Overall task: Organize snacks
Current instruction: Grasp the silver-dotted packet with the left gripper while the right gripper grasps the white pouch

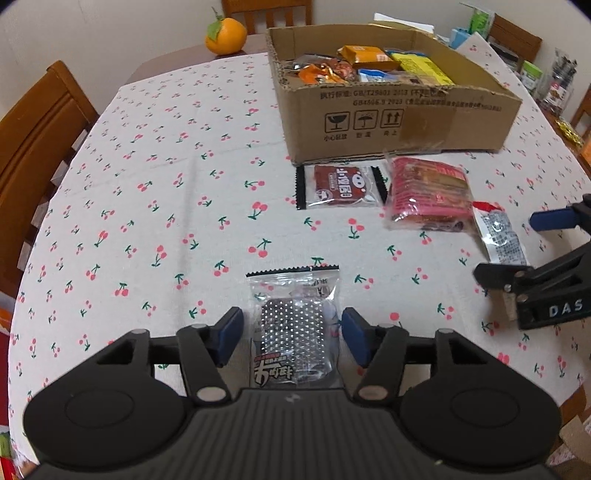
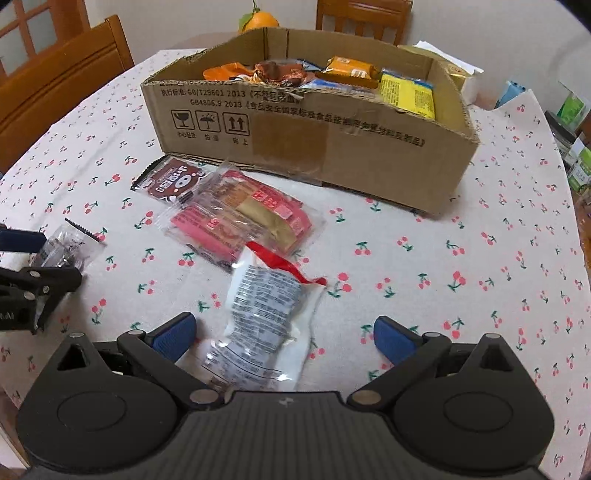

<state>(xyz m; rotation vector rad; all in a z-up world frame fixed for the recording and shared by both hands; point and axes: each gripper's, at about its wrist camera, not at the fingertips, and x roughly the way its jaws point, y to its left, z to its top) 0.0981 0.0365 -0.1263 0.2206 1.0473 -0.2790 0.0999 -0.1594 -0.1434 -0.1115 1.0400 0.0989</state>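
A clear packet with a silver dotted inside (image 1: 291, 325) lies flat on the cherry-print cloth between the pads of my left gripper (image 1: 291, 332). The pads stand just beside its edges and do not squeeze it. My right gripper (image 2: 288, 338) is open wide over a white packet with a red end (image 2: 266, 317), which lies nearer the left pad. A pink pack of wafers (image 2: 240, 218) and a brown packet (image 2: 171, 181) lie in front of the cardboard box (image 2: 314, 147), which holds several snacks.
An orange (image 1: 225, 35) sits at the table's far edge behind the box. Wooden chairs (image 1: 33, 129) stand at the left and the back. Jars and small boxes (image 1: 557, 81) crowd the right edge. Bare cloth stretches left of the box.
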